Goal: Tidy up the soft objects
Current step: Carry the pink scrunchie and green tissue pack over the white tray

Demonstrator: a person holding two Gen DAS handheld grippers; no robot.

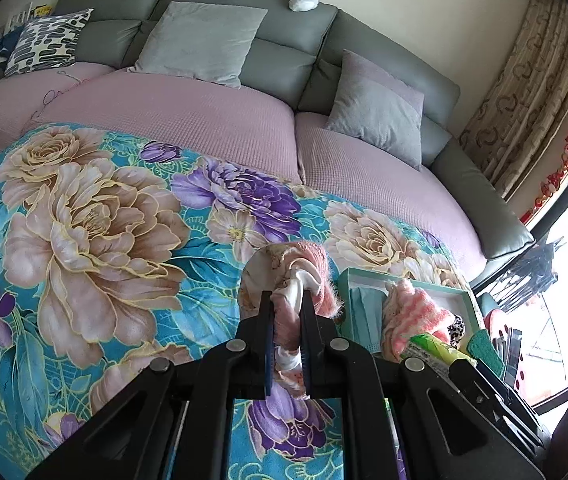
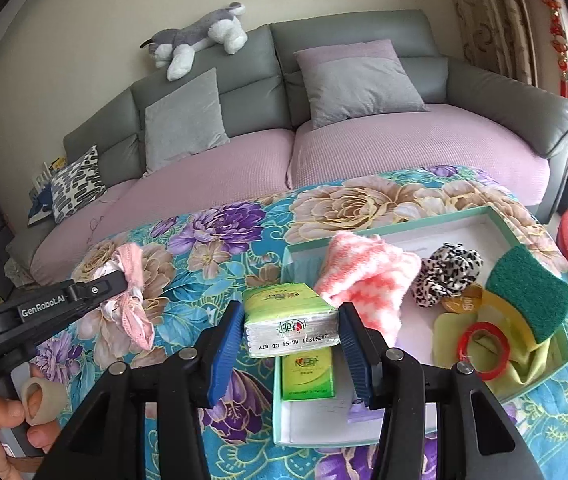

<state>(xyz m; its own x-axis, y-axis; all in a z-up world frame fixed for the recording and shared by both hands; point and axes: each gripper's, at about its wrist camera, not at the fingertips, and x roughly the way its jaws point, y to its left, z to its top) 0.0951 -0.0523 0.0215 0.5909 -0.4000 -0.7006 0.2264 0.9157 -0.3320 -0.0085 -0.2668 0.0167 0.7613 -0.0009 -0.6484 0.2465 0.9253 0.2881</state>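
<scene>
Nearest, the right gripper (image 2: 290, 334) clamps a green tissue pack (image 2: 290, 320) above the near-left corner of the teal box (image 2: 496, 216); the left gripper (image 2: 117, 280), jaws pinched on a pink-and-white cloth scrunchie (image 2: 131, 304), hangs over the floral blanket (image 2: 211, 240) left of the box; both items are lifted and not yet placed, so I judge the sorting roughly halfway; inside the box lie another tissue pack (image 2: 308, 376), a pink knitted cloth (image 2: 364, 276), a leopard scrunchie (image 2: 446, 270), a red tape ring (image 2: 484, 350) and a green-and-yellow sponge (image 2: 528, 296); farther off, a grey sofa (image 2: 364, 32).
</scene>
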